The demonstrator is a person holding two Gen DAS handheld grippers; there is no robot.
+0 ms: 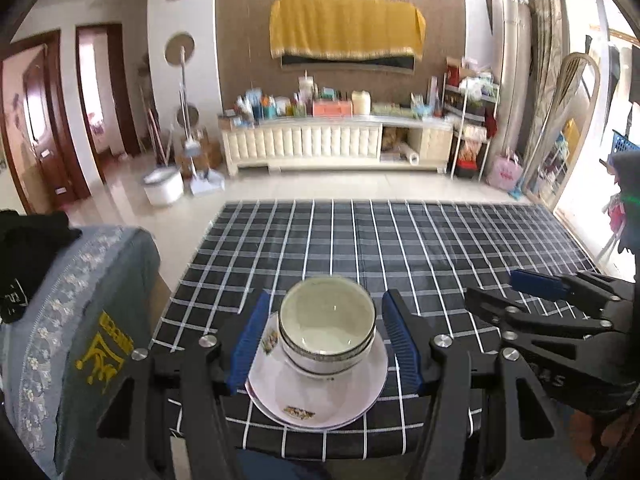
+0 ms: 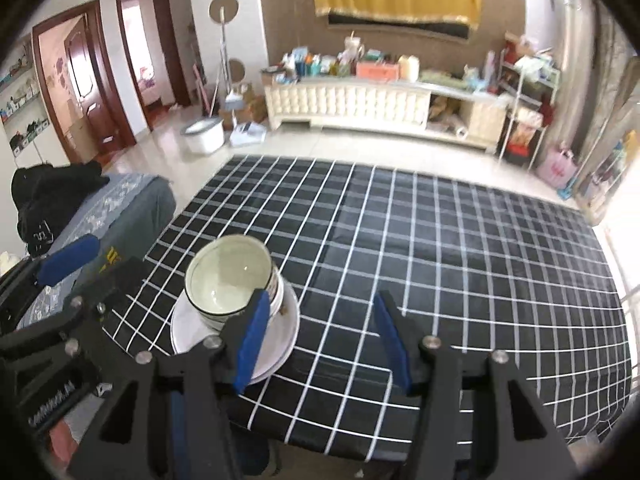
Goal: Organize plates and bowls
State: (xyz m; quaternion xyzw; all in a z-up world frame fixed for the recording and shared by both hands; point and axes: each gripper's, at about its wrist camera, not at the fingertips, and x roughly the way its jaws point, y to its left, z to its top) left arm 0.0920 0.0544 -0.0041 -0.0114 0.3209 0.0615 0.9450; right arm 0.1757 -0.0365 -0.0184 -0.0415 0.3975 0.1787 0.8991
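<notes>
While both grippers hung above the checked bench [image 1: 400, 240], left gripper [image 1: 334, 344] fingers parted either side of the nested bowls [image 1: 328, 324] without touching, bowls stacked on plates [image 1: 320, 396] near the bench's front edge, right gripper [image 2: 320, 340] fingers apart, gripping nothing.

Both grippers' [image 1: 335, 336] [image 2: 320, 340] jaws apart, empty
</notes>
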